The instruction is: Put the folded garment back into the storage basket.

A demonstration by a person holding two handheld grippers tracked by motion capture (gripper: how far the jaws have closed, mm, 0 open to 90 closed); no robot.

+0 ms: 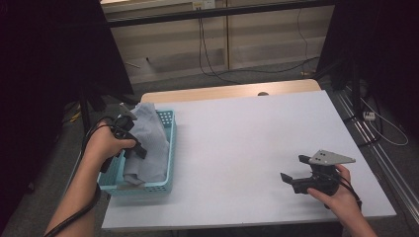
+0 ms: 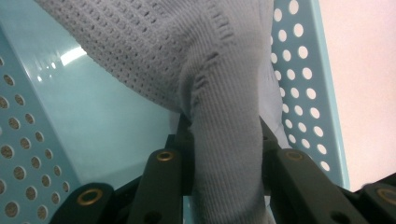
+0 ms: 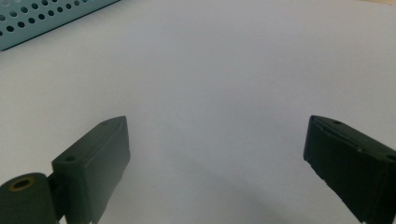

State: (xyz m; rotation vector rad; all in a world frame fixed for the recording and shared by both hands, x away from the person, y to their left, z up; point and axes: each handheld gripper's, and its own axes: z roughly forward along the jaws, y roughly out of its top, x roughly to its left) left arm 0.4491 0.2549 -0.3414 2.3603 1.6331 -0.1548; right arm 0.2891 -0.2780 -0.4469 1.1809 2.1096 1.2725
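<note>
— Table [image 1: 257,148] first: how is it seen?

— White-topped, with a strip of wood left bare along its far edge. Grey floor is seen beyond it, pale wall panels, black cables trailed across them, and dark stands at both sides.

— What is carried on it?

— A turquoise perforated basket [image 1: 168,148] is set at the table's left edge, near the near-left corner. A grey knitted garment [image 1: 148,143] is heaped in it, and part of it is draped over the far rim.

— And how is the garment placed against the left gripper [image 1: 132,143]?

— The gripper is held over the basket, inside its left wall. In the left gripper view a thick fold of the knit [image 2: 229,140] is seen squeezed between the two black jaws, so the garment is grasped there, with the basket's floor and holed walls [image 2: 299,93] behind it.

— The right gripper [image 1: 295,170]?

— It is held low by the table's near-right corner, well apart from the basket. Its jaws are spread wide, with only bare white surface between them.
</note>
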